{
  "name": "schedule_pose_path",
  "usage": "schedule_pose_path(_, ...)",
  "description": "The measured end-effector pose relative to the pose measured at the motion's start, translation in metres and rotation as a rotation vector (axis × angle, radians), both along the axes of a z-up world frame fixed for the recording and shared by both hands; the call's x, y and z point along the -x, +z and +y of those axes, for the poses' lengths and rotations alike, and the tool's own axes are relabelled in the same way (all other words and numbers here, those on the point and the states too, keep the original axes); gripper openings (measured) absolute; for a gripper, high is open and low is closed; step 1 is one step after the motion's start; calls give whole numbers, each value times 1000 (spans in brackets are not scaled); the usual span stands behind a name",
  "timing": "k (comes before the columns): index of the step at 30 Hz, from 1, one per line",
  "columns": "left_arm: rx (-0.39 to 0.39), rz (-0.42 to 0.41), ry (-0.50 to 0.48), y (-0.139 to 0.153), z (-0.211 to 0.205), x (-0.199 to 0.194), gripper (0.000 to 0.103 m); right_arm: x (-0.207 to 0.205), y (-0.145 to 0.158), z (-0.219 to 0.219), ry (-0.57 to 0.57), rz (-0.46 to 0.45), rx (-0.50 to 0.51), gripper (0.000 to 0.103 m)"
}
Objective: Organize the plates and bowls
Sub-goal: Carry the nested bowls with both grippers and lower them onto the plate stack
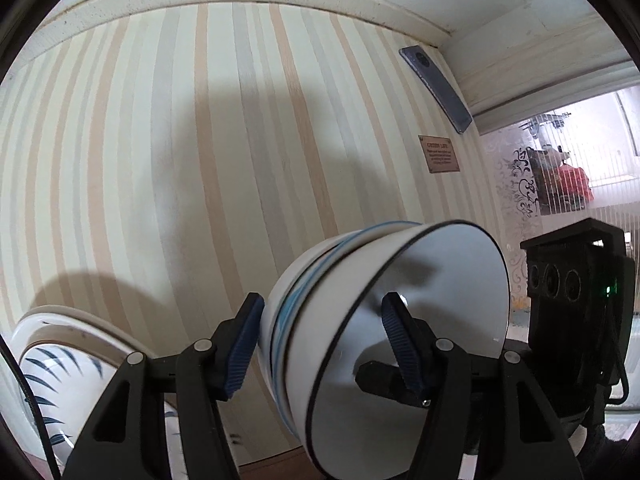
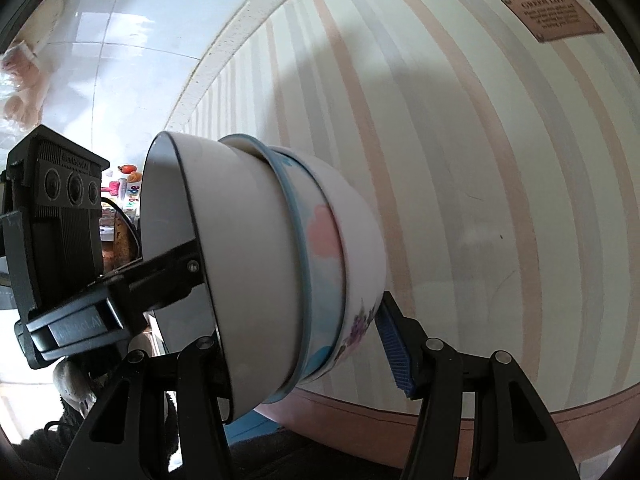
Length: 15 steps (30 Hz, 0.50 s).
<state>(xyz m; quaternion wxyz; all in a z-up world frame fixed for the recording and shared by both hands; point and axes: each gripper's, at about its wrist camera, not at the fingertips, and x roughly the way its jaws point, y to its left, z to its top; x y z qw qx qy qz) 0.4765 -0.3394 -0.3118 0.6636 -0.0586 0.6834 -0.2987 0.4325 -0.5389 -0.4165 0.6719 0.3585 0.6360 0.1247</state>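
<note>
Against the striped wall (image 1: pixel 160 140), we hold a nested stack of bowls (image 1: pixel 340 320) tipped on its side, off any surface. Our left claw (image 1: pixel 320 340) clamps the stack, one finger inside the black-rimmed bowl. Our right claw (image 2: pixel 304 344) straddles the same stack; we cannot tell whether it grips. A leaf-patterned plate (image 1: pixel 52 368) stands near left.
</note>
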Motion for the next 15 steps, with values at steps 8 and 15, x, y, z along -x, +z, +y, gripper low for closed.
schedule_pose_path(8, 29, -21, 9, 13, 25, 4, 57, 2, 20, 20, -8, -45, 35, 59)
schedule_pose_path(15, 32, -40, 46, 25, 64, 9, 57, 4, 28, 59, 34, -66, 35, 59)
